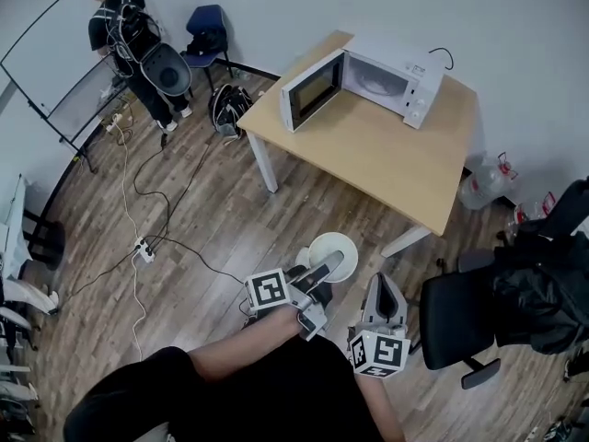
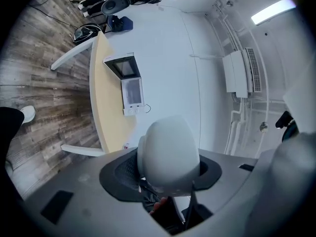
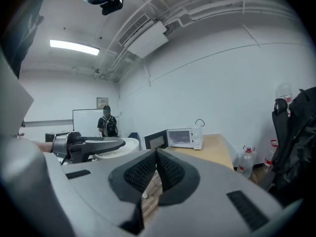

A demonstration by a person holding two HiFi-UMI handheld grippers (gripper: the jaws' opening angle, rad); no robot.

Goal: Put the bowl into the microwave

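Observation:
In the head view my left gripper (image 1: 324, 270) is shut on the rim of a white bowl (image 1: 333, 246), held in the air over the wooden floor in front of the table (image 1: 386, 159). The left gripper view shows the bowl (image 2: 168, 154) clamped between the dark pads, filling the centre. The white microwave (image 1: 382, 79) stands at the table's far side with its door (image 1: 311, 90) swung open to the left. My right gripper (image 1: 385, 290) hovers just right of the bowl; its pads meet at the tips with nothing between them (image 3: 157, 157).
A black office chair (image 1: 458, 316) with dark bags piled on it is close on the right. Cables and a power strip (image 1: 144, 247) lie on the floor at left. A person (image 1: 129, 40) stands by a whiteboard at the far left. Water bottles (image 1: 483, 184) sit past the table's right end.

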